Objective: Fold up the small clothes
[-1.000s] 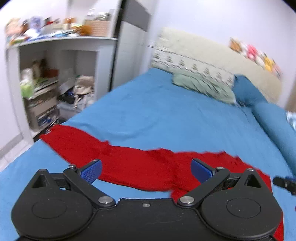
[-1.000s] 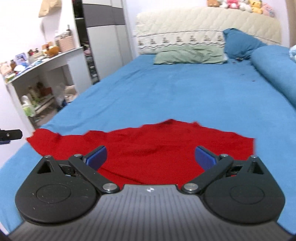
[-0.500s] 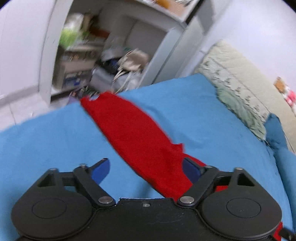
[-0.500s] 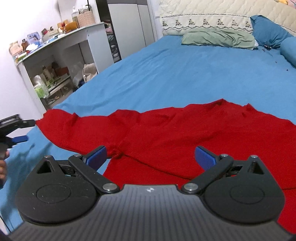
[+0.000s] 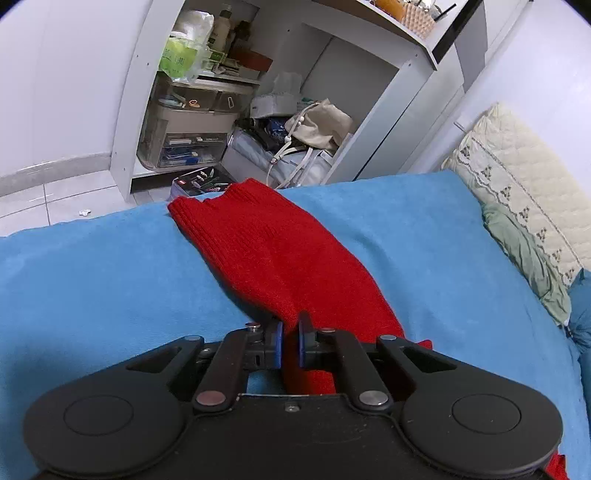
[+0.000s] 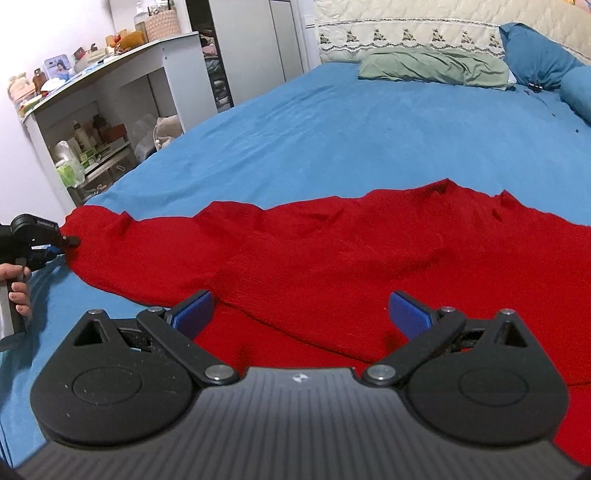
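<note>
A red knit sweater (image 6: 332,258) lies spread on the blue bed (image 6: 351,122). Its sleeve (image 5: 273,251) stretches toward the bed's edge in the left wrist view. My left gripper (image 5: 290,343) is shut on the sleeve's edge; it also shows in the right wrist view (image 6: 55,245) at the far left, pinching the sleeve. My right gripper (image 6: 299,314) is open and empty, hovering low over the sweater's body.
A white shelf unit (image 5: 236,92) with boxes, drawers and a bag stands beside the bed. A green pillow (image 6: 432,70), blue pillows (image 6: 535,55) and a cream headboard (image 6: 424,33) are at the far end. Tiled floor (image 5: 55,199) lies below the bed's edge.
My left gripper closed on the red sleeve after moving in over it. My right gripper moved lower and closer over the sweater and stayed open.
</note>
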{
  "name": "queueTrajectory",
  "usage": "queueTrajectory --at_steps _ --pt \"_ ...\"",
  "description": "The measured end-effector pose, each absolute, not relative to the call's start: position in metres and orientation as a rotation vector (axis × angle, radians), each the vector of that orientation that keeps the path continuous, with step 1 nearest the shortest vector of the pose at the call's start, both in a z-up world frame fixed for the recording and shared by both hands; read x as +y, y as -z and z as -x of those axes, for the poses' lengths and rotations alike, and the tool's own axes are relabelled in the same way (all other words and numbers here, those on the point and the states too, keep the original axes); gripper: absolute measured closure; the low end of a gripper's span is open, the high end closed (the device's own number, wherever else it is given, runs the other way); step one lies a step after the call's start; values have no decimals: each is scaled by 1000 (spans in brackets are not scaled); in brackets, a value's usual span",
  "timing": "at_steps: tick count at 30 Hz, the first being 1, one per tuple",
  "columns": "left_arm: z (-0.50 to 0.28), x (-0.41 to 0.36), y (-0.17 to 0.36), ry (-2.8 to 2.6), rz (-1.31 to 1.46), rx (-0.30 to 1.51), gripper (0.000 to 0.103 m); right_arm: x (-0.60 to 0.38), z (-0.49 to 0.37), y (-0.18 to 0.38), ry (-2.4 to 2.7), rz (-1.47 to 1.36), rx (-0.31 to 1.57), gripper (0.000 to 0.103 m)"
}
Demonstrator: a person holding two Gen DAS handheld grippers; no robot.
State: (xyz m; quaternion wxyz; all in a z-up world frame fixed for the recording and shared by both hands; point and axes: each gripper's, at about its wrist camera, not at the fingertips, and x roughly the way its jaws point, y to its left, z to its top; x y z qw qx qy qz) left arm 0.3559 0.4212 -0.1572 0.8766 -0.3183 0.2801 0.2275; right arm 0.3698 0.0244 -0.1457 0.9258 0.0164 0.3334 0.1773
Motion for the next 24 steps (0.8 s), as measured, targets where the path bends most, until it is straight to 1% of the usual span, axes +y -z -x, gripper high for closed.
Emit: queueTrajectory --at_steps 5,9,13,16,19,22,24 --pt "-361 403 130 -462 581 581 97 6 -367 135 -334 -63 669 0" --pt "-365 355 85 -336 498 514 97 -24 -365 120 -282 -143 650 0" --pt "-379 262 39 -106 389 443 97 -53 -360 101 -203 -153 618 0" --pt "-393 178 25 99 324 426 97 -80 -357 88 -114 -153 611 0" --pt "-411 95 42 251 260 494 97 -115 -354 83 -26 -177 619 0" --pt "-424 22 95 320 174 623 97 -146 -351 92 29 -179 659 0" --pt "-428 -5 134 330 138 709 97 -163 -349 103 53 -172 705 0"
